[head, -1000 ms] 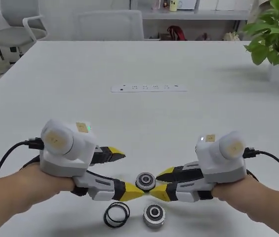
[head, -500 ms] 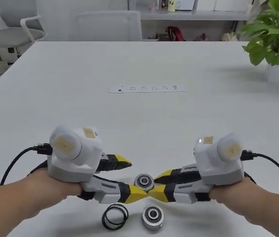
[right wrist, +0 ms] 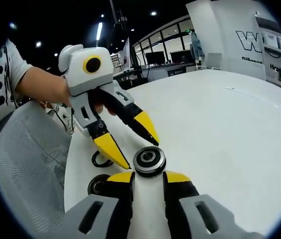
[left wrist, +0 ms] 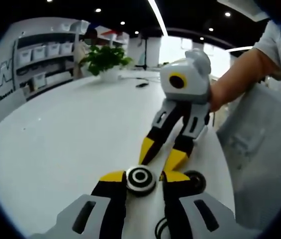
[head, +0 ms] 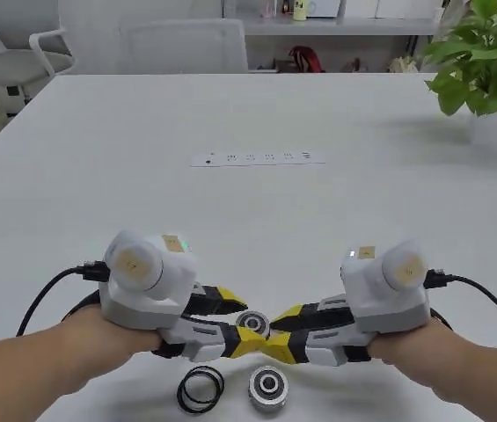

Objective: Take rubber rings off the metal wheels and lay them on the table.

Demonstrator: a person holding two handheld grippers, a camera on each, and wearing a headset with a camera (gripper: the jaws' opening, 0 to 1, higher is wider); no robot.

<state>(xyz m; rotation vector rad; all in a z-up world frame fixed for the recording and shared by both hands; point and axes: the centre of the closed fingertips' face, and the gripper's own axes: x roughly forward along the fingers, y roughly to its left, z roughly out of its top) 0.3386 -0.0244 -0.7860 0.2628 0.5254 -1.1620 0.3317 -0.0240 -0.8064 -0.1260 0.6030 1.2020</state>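
Bright, even light from ceiling lights (left wrist: 155, 9); faint shadows on the table (head: 336, 220). Gripper views warp and soften edgeward.

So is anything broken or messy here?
No, nothing stands out. One wheel sits upright between the tips of the left gripper and right gripper; the other wheel lies flat beside the loose rings.

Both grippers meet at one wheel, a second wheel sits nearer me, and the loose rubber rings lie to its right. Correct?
No: in the head view the loose rubber rings lie to the left of the second wheel, not its right. The rest holds.
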